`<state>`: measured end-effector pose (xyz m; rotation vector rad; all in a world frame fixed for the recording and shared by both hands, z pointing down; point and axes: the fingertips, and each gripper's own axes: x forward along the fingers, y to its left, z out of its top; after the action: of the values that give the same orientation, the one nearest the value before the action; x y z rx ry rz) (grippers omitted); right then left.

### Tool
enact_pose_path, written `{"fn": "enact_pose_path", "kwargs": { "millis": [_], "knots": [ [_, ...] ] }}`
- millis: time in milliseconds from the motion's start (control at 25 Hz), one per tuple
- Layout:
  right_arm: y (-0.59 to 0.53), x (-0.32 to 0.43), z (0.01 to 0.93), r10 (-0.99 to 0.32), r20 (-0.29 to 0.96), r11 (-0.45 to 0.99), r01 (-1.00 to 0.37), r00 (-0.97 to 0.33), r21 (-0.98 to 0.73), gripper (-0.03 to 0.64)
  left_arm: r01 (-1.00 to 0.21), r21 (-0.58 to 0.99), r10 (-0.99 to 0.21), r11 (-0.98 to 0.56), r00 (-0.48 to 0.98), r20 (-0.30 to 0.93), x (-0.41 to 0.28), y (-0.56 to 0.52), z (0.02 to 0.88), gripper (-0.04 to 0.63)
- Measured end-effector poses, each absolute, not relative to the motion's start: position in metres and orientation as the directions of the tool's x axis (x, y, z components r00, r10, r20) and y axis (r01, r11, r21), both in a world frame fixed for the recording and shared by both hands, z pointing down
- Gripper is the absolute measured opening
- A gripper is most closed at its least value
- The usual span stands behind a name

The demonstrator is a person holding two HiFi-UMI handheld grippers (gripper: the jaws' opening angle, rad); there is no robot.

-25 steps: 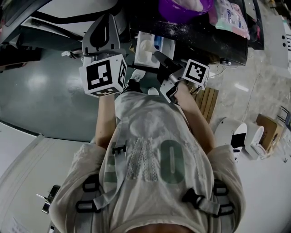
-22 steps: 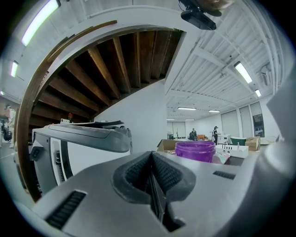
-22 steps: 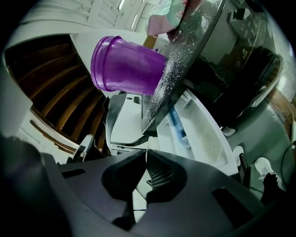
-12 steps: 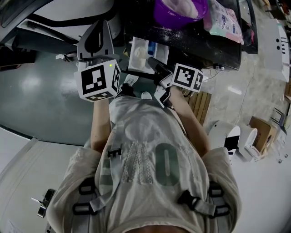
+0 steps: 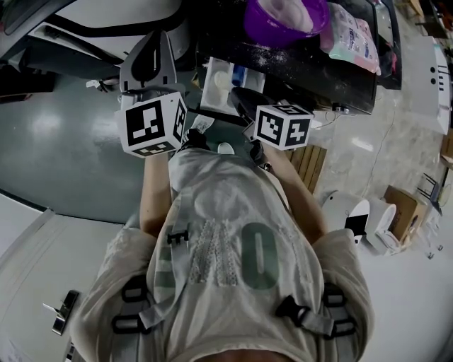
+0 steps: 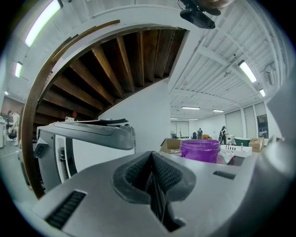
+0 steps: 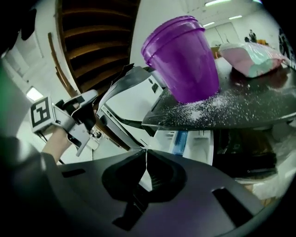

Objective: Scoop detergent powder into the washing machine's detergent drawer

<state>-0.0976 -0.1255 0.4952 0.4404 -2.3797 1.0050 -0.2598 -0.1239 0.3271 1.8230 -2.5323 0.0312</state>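
The purple detergent tub [image 5: 284, 17] [image 7: 182, 58] [image 6: 200, 150] stands on the washing machine's dark top [image 5: 333, 71], with white powder spilled [image 7: 217, 109] beside it. Below the top, the white detergent drawer [image 5: 221, 85] [image 7: 196, 143] is pulled out, with a blue insert showing. My left gripper [image 5: 147, 60] [image 6: 151, 155] is left of the drawer, shut with nothing in it. Just in front of the drawer my right gripper [image 5: 244, 99] [image 7: 146, 152] is also shut and holds nothing. The left gripper [image 7: 69, 120] shows in the right gripper view too.
A pink and green detergent bag [image 5: 352, 32] [image 7: 249, 58] lies on the dark top right of the tub. A white machine with a grey lid [image 6: 88, 134] stands to the left. Grey floor [image 5: 64, 148] spreads left; white bins [image 5: 361, 212] stand right.
My right gripper has shifted left and turned, so its marker cube shows another face. The left gripper has drifted slightly left and then held still.
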Motion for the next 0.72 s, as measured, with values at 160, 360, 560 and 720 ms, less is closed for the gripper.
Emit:
{"fn": "enact_pose_path", "kwargs": {
  "millis": [160, 360, 560, 720],
  "knots": [
    [-0.123, -0.100, 0.495, -0.116, 0.617, 0.793, -0.447, -0.778, -0.415, 0.011, -0.947, -0.003, -0.946, 0.322, -0.322, 0.030, -0.261, -0.123, 0.328, 0.021],
    [-0.122, -0.104, 0.493, -0.154, 0.653, 0.900, -0.379, -0.741, -0.217, 0.011, -0.948, -0.002, -0.948, 0.318, -0.318, 0.032, -0.258, -0.123, 0.329, 0.021],
    [-0.120, -0.107, 0.488, -0.216, 0.670, 0.962, -0.273, -0.710, 0.021, 0.011, -0.948, -0.002, -0.947, 0.319, -0.319, 0.028, -0.258, -0.120, 0.328, 0.021],
    [-0.118, -0.109, 0.486, -0.262, 0.675, 0.964, -0.161, -0.690, 0.210, 0.011, -0.945, 0.005, -0.945, 0.327, -0.327, 0.028, -0.260, -0.117, 0.327, 0.021]
  ]
}}
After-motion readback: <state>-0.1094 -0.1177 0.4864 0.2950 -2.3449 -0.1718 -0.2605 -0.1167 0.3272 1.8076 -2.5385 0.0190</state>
